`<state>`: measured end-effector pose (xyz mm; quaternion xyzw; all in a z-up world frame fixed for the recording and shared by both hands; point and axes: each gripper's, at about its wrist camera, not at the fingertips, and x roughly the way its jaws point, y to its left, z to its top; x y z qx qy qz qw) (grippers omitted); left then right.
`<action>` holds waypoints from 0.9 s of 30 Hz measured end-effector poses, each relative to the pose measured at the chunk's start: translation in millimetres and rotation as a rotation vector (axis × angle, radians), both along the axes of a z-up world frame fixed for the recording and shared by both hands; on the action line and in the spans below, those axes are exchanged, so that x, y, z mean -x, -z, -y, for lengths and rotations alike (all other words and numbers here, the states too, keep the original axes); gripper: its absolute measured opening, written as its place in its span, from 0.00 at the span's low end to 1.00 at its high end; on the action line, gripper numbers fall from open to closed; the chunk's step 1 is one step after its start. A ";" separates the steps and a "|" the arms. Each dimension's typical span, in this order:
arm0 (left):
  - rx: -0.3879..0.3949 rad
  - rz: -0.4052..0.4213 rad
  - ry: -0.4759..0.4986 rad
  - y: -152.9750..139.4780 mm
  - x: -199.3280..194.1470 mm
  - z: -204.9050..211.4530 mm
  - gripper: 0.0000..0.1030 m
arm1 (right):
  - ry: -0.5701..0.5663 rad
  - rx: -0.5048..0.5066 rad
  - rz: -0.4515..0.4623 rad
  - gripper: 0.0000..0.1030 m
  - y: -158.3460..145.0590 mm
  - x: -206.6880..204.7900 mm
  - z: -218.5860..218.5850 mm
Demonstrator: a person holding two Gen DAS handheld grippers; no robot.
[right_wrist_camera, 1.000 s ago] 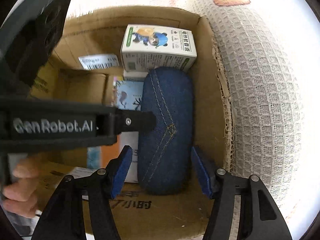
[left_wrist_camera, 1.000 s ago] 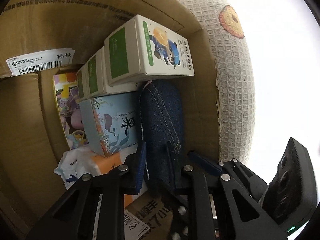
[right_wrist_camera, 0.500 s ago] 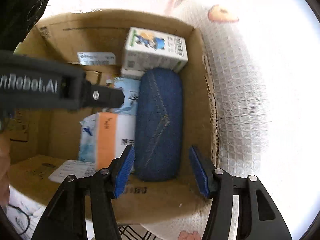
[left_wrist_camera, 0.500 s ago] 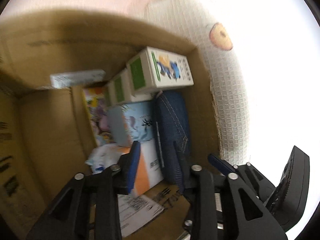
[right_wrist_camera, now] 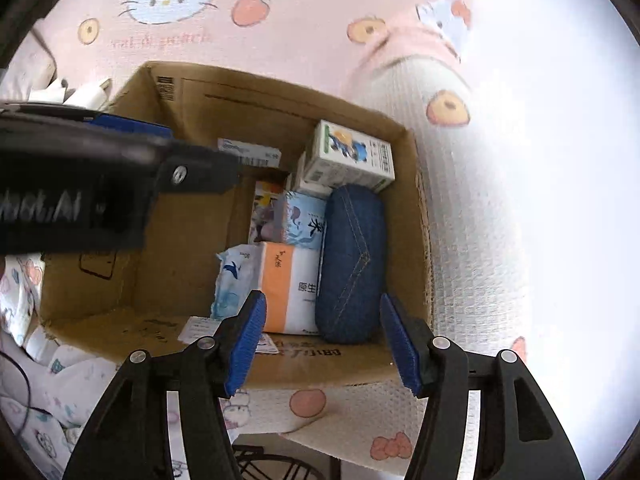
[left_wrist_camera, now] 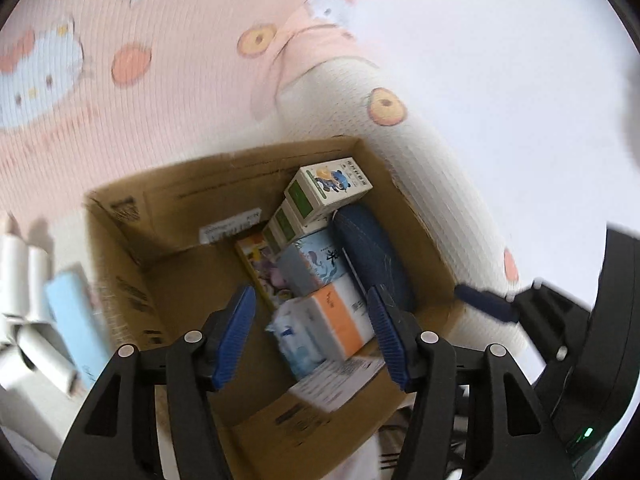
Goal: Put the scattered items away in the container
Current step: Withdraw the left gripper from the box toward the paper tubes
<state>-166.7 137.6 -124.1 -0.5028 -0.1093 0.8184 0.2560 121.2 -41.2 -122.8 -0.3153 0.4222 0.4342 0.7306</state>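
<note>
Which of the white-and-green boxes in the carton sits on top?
The cartoon-printed box at the carton's far end; the other green-patch boxes lie beneath it.

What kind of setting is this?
Likely a home bedroom: a cardboard box of household items sits on a pink cartoon-cat blanket beside a waffle-weave pillow, so probably on a bed.

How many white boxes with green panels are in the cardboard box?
3 visible. One with a cartoon print lies on top at the far corner of the cardboard box; two more sit beneath it, edges showing. Others may be hidden below.
</note>
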 end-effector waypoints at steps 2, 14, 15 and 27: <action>0.008 -0.079 -0.010 -7.3 -15.2 10.3 0.61 | 0.006 -0.021 0.032 0.55 6.8 19.9 -0.3; -0.085 -0.236 -0.011 11.9 -100.9 131.8 0.61 | 0.004 -0.266 0.158 0.60 -16.7 115.9 19.9; -0.095 -0.242 -0.027 19.0 -105.6 142.2 0.61 | -0.005 -0.286 0.167 0.60 -18.5 124.5 19.7; 0.040 -0.240 -0.119 123.3 -107.9 220.6 0.61 | -0.059 -0.297 0.188 0.61 -12.8 212.7 18.3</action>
